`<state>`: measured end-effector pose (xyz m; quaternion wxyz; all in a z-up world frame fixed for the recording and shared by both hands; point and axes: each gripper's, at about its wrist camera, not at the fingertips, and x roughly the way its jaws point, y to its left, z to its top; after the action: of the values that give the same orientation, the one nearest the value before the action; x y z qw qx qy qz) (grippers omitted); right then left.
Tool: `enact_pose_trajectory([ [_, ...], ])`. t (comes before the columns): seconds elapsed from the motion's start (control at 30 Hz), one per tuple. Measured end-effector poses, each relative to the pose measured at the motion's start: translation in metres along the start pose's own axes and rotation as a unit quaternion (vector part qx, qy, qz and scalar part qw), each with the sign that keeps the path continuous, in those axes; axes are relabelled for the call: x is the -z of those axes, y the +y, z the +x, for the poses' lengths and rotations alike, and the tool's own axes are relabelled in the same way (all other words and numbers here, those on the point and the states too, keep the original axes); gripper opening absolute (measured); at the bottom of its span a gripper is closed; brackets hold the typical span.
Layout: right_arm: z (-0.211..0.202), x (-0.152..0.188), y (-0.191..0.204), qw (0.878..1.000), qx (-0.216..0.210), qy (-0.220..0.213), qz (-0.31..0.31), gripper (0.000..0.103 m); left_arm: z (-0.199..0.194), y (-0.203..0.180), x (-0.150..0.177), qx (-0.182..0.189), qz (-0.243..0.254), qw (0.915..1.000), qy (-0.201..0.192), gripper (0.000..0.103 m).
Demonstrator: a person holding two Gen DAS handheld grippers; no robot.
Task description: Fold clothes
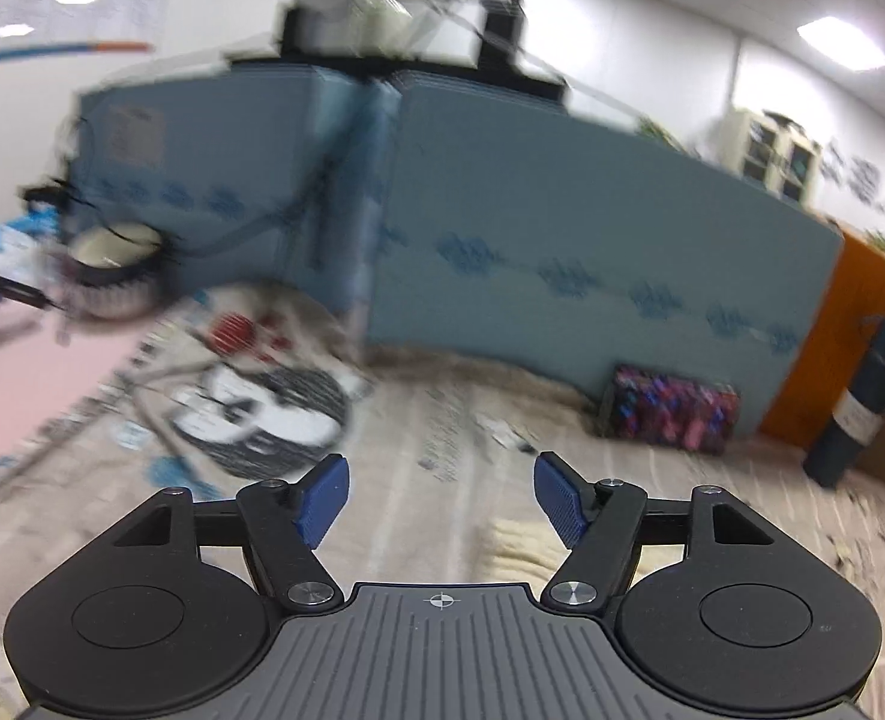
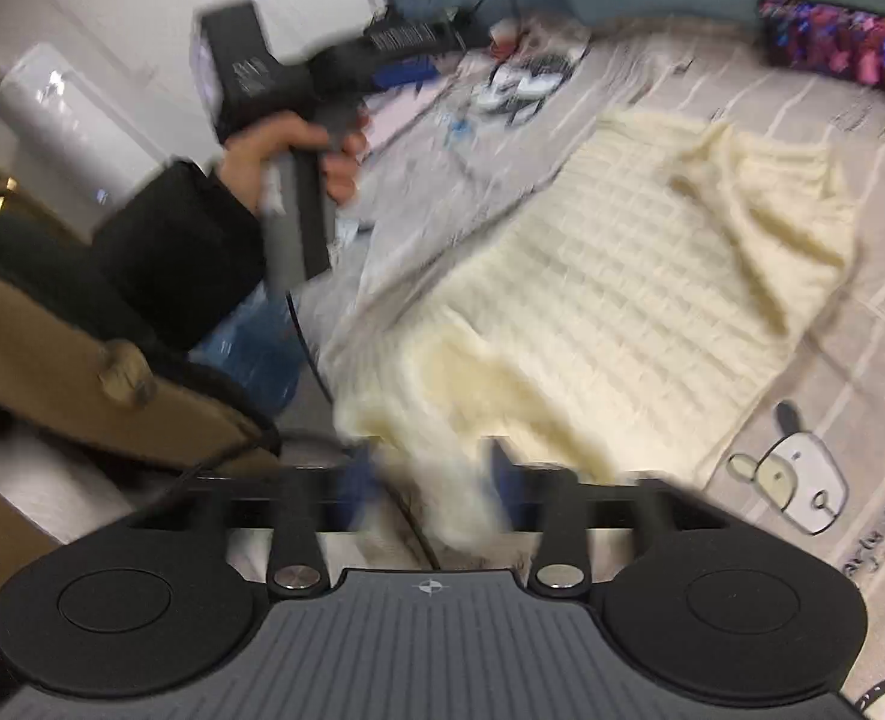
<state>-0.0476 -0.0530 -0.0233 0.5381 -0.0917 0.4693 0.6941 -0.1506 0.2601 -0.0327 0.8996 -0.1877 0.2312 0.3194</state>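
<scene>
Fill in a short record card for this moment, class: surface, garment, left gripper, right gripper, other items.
surface: bed sheet with cartoon prints
garment: cream knit sweater, spread flat, near edge lifted
left gripper: jaws open, empty, held above the bed by a hand
right gripper: jaws closed on the sweater's near edge, though blurred
other items: colourful pouch by the blue headboard

Your sweater point(image 2: 610, 276) lies spread on the bed point(image 2: 832, 396), its near corner reaching between the right gripper's point(image 2: 427, 474) fingers. To its left, your hand point(image 2: 289, 159) holds the left gripper point(image 2: 334, 72) above the bed edge. Behind the sweater, a pouch point(image 2: 838, 45) stands against the partition point(image 1: 562, 210).
</scene>
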Motion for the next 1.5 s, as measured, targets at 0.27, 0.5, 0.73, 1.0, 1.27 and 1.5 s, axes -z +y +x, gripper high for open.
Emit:
enact_pose_trajectory([
  [0.27,-0.03,-0.032,-0.059,0.98,0.107,-0.139,0.097,0.078,0.067,-0.011,0.012,0.018,0.038,0.9967,0.07,0.075],
  [0.5,0.011,-0.049,-0.142,0.936,0.153,-0.189,0.252,0.059,0.097,-0.018,0.031,0.062,0.074,0.9889,0.113,0.072],
  [0.73,0.026,-0.046,-0.144,0.932,0.197,-0.175,0.249,0.002,0.078,-0.049,0.033,0.069,0.149,0.9837,0.074,0.019],
  [1.0,-0.028,-0.079,-0.143,0.903,0.213,-0.299,0.221,0.001,0.059,-0.071,-0.006,0.085,0.138,0.9867,-0.002,0.016],
  [1.27,-0.007,-0.082,-0.172,0.91,0.225,-0.234,0.258,0.021,0.125,-0.069,-0.007,0.038,0.13,0.9897,0.046,0.016],
  [1.5,0.023,-0.08,-0.182,0.92,0.207,-0.188,0.274,0.04,0.141,-0.066,-0.001,0.033,0.116,0.991,0.058,0.016],
])
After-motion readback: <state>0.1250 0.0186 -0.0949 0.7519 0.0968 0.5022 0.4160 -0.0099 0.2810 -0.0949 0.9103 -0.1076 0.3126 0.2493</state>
